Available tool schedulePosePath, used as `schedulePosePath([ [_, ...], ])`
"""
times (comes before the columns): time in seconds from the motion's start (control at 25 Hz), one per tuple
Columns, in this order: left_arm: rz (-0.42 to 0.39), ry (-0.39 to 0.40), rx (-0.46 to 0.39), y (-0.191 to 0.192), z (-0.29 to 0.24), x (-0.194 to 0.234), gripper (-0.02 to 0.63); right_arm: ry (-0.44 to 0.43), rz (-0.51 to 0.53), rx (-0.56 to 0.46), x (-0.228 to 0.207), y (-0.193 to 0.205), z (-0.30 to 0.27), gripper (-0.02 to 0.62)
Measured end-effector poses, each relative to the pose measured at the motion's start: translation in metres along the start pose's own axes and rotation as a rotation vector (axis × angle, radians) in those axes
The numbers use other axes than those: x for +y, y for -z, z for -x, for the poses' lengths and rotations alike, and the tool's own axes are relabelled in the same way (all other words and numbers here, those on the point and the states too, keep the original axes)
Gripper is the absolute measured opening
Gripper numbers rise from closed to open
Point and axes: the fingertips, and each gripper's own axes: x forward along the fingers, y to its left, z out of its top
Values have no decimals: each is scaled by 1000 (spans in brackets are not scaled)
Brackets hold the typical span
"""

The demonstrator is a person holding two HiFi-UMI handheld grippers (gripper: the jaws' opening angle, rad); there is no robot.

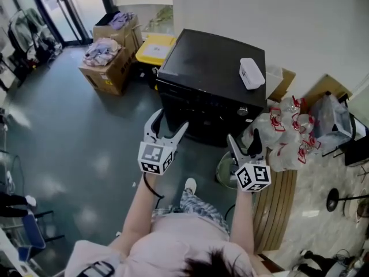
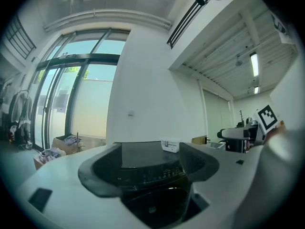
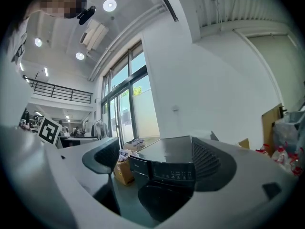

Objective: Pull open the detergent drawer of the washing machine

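Detergent drawer (image 3: 137,168): left section of the black washing machine (image 1: 207,77) front, beside the control panel (image 3: 174,171). It sits flush with the panel, shut. The machine stands against the white wall, ahead of both grippers.

Left gripper (image 1: 171,120): jaws spread wide and empty. Its own view frames the machine's top and front between them. It is held near the machine's front left corner, and I see no contact.

Right gripper (image 1: 243,138): jaws also apart, holding nothing, with the drawer and panel framed between them. It is low and in front of the machine's right side, short of it.

Around:
- White box (image 1: 252,73) lying on the machine's lid, towards the right rear.
- Yellow-lidded bin (image 1: 154,46) just left of the machine.
- Cardboard boxes (image 1: 106,68) heaped with clothes further left, near the glass doors.
- Pile of clear plastic bags (image 1: 285,134) with red print, crowded against the machine's right side.
- Round pale bin (image 1: 225,169) on the floor, just below the right gripper.
- Slatted wooden board (image 1: 277,212) on my right.
- Bare grey floor lies between the person's shoe (image 1: 189,186) and the machine.

Writing: pale mark on the drawer face and lit symbols on the panel, both too small for me to read. The bags' red print and the box labels are illegible. Square black-and-white markers on both gripper cubes.
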Motion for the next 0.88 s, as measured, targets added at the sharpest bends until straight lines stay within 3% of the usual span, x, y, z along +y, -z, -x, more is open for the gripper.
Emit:
schedulePosePath([
  [0.4, -19, -45, 13, -14, -92, 50, 365, -51, -13, 14, -33, -11, -108, 471],
  [0.88, 2, -22, 40, -7, -146, 116, 365, -40, -8, 31, -25, -7, -189, 471],
])
